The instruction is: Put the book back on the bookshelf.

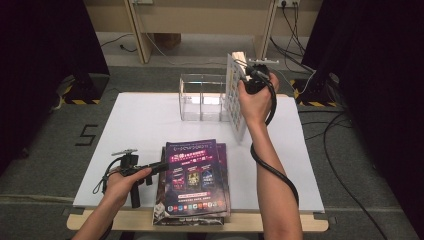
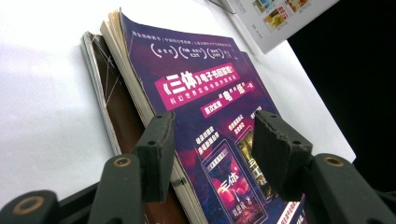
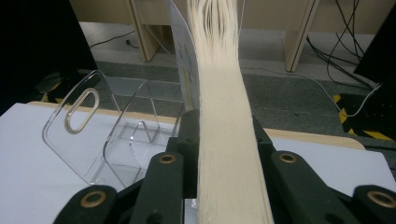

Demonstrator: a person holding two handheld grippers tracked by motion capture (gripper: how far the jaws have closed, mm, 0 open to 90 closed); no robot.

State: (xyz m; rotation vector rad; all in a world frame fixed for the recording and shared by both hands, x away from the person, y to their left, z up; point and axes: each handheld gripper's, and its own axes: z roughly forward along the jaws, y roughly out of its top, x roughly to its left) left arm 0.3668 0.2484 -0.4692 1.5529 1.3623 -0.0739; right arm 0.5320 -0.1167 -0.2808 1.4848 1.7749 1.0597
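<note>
Right claw (image 3: 223, 154) is clamped on a thick magazine (image 1: 236, 95), held upright on edge; cream page block runs between the jaws, pages fanning at the far end, glossy cover w/ a grid of small pics facing the rack. That mag hangs just at the right end of the clear acrylic rack (image 1: 202, 97), bottom edge near the surface, not yet in a slot. Rack: see-through plastic, upright dividers w/ rounded tops and an oval handle cutout, slots look bare. Left claw (image 2: 212, 140) stands wide, holding nothing, jaws either side of the near-left corner of the magazine stack (image 1: 194, 182), which lies flat well in front of the rack: shiny purple cover on top, soft worn page edges, brown cover below. White matte surface (image 1: 140, 125) on a pale wood table. Judged progress: early; first mag being filed, stack left.
</note>
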